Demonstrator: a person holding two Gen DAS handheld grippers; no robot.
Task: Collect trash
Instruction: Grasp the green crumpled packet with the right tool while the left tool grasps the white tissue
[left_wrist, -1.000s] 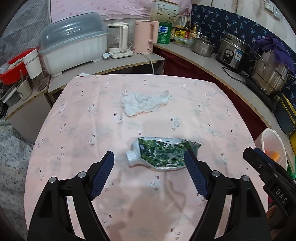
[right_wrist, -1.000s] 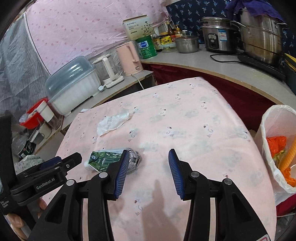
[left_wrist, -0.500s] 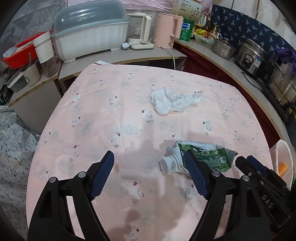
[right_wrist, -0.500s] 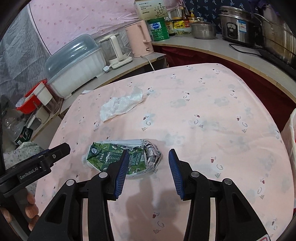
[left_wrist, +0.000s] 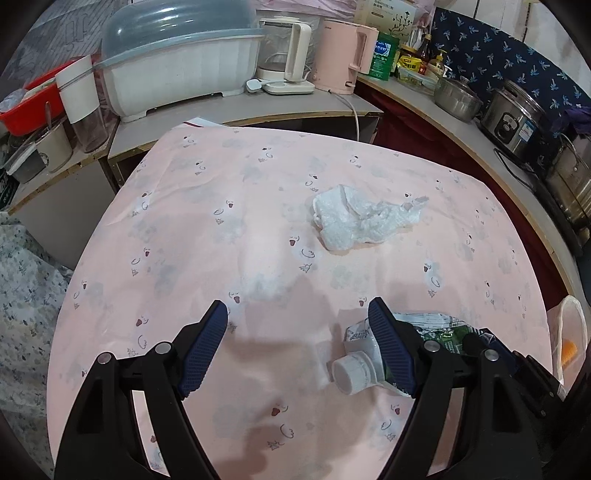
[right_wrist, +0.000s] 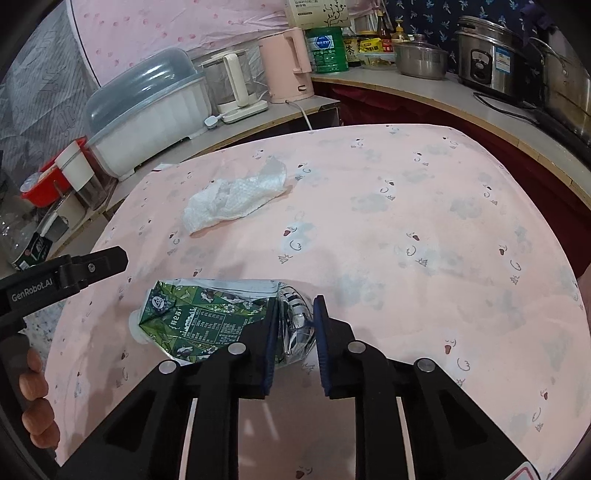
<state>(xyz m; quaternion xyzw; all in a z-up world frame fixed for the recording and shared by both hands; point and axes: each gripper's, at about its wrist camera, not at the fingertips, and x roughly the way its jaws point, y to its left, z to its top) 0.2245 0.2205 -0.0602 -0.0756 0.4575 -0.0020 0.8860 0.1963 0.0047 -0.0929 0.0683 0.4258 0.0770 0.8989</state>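
Note:
A crushed green carton (right_wrist: 199, 319) with a white cap (left_wrist: 349, 374) lies on the pink tablecloth (right_wrist: 406, 221). My right gripper (right_wrist: 295, 332) has closed on the carton's crumpled silver end. A crumpled white paper towel (right_wrist: 232, 199) lies farther back on the cloth; it also shows in the left wrist view (left_wrist: 358, 221). My left gripper (left_wrist: 295, 339) is open and empty, its right finger beside the carton's cap end. The left gripper's body (right_wrist: 62, 277) shows at the left of the right wrist view.
A white bin bag (left_wrist: 569, 332) hangs past the table's right edge. Behind the table a counter holds a covered dish rack (left_wrist: 177, 59), a pink kettle (left_wrist: 343, 55), jars, pots and a rice cooker (left_wrist: 513, 118).
My right gripper has moved onto the carton's silver end and its jaws have narrowed around it. My left gripper has shifted left, so the carton now sits by its right finger.

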